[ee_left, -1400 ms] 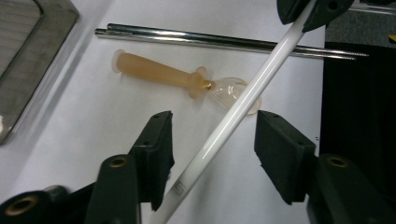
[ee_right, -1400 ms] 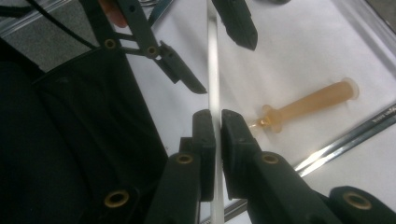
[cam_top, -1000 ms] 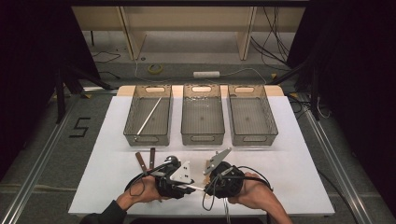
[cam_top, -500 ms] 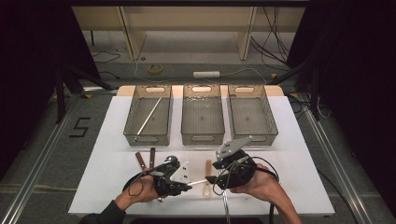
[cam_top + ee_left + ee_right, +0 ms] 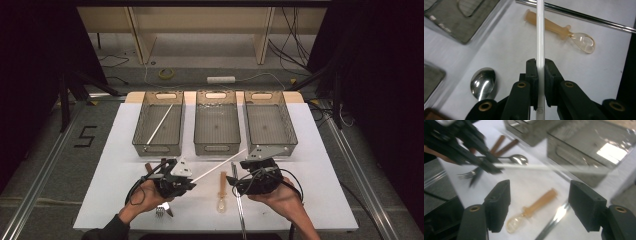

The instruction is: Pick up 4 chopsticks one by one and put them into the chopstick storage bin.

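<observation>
My left gripper (image 5: 190,181) (image 5: 540,63) is shut on a long white stick (image 5: 220,165) (image 5: 540,30), which slants up and right toward the middle bin (image 5: 216,146). Farther right, my right gripper (image 5: 235,182) (image 5: 539,205) has just been opening and stands open with nothing between its pads. Below and beyond its jaws, a spoon with a tan handle and clear bowl (image 5: 222,192) (image 5: 534,207) (image 5: 559,27) lies on the white table. In the right gripper view, the white stick (image 5: 536,167) crosses ahead, held by the left gripper (image 5: 491,167).
Three wire bins stand in a row; the left bin (image 5: 159,145) holds another white stick (image 5: 160,124). A metal rod (image 5: 239,210) (image 5: 554,220), a metal spoon (image 5: 482,83) (image 5: 517,158), a fork (image 5: 160,211) and brown sticks (image 5: 149,167) lie near the front.
The two grippers were close together at the table's front. The right one has opened, moved off to the right and up, leaving the white stick in the left gripper, which shifted slightly left.
</observation>
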